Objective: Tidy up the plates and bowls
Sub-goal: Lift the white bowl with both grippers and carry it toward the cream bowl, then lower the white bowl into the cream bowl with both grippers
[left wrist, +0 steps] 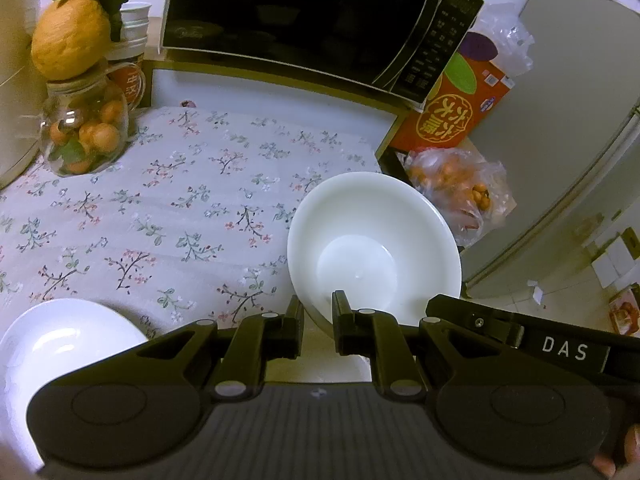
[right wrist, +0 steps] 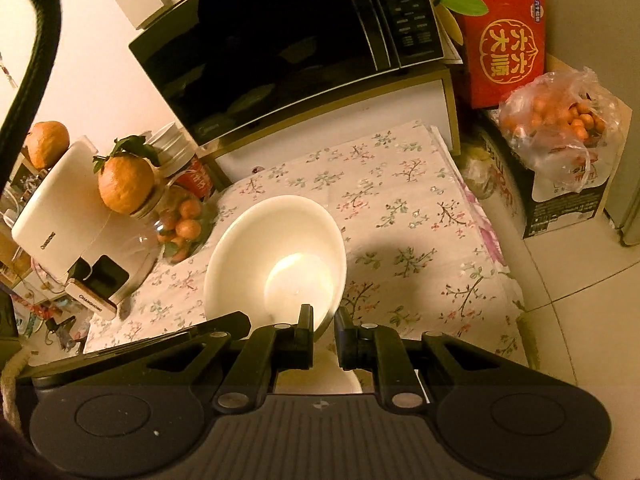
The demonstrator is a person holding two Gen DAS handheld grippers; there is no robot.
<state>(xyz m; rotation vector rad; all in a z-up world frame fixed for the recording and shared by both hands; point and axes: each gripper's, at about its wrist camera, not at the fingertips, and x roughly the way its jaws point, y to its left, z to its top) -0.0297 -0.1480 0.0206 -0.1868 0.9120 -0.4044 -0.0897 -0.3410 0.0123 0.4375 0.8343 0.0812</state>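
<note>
Left hand-held gripper (left wrist: 318, 312) pinching the near rim of a white bowl (left wrist: 374, 240), carrying it tilted above the floral surface (left wrist: 180, 200). Right hand-held gripper (right wrist: 323, 326) clamping the rim of another white bowl (right wrist: 276, 256) likewise. A second white dish (left wrist: 60, 336) lying lower left. Microwave (left wrist: 316, 20) standing behind.

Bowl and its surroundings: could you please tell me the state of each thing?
Bowl: empty, held at the rim by both grippers.
Left gripper: shut on bowl.
Right gripper: shut on bowl.
Second bowl: empty.
Microwave: door shut.
Jar: holds small oranges, large orange on top.
Bag: holds oranges.
</note>
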